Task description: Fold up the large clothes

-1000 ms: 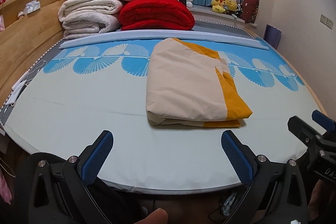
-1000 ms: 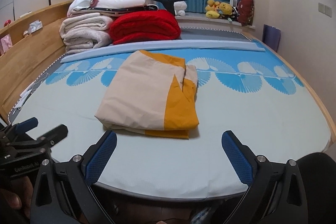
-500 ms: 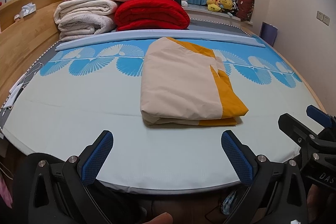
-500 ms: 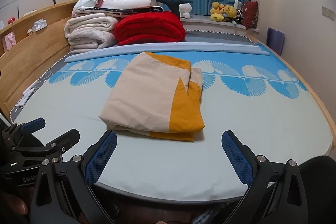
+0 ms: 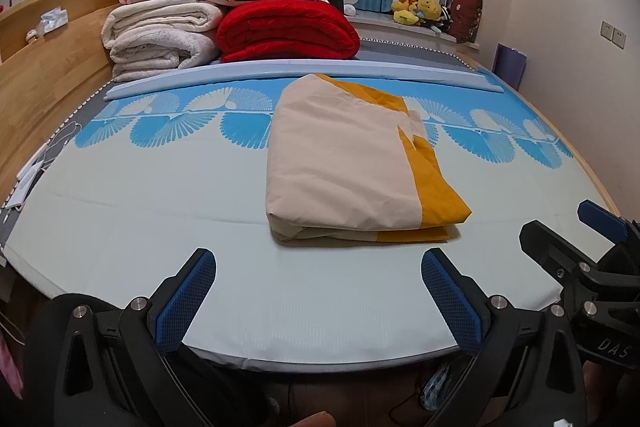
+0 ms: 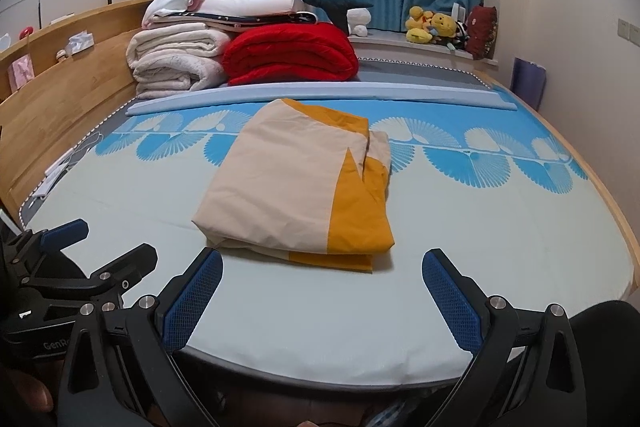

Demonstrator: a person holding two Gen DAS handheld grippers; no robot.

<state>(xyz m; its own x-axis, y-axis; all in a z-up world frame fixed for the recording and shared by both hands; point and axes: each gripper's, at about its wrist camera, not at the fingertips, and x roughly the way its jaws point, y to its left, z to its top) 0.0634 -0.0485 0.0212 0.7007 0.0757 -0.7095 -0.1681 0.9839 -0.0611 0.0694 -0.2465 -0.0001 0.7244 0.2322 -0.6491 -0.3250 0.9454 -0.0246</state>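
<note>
On the bed's pale mat (image 5: pixel 160 195), mid-surface, the cream-and-orange cloth (image 5: pixel 352 167) lies as a compact multi-layer rectangle, stacked edges facing the near side and neither gripper touching it, so the fold looks essentially done; at most a final tidy or moving it toward the folded blankets (image 5: pixel 160 35) at the far end seems left. Left gripper (image 5: pixel 320 297) hangs over the near mat edge, level, aimed at the cloth, fingers wide apart and empty. Right gripper (image 6: pixel 320 297) sits just beside it in the same pose, fingers likewise spread, nothing between them.
</note>
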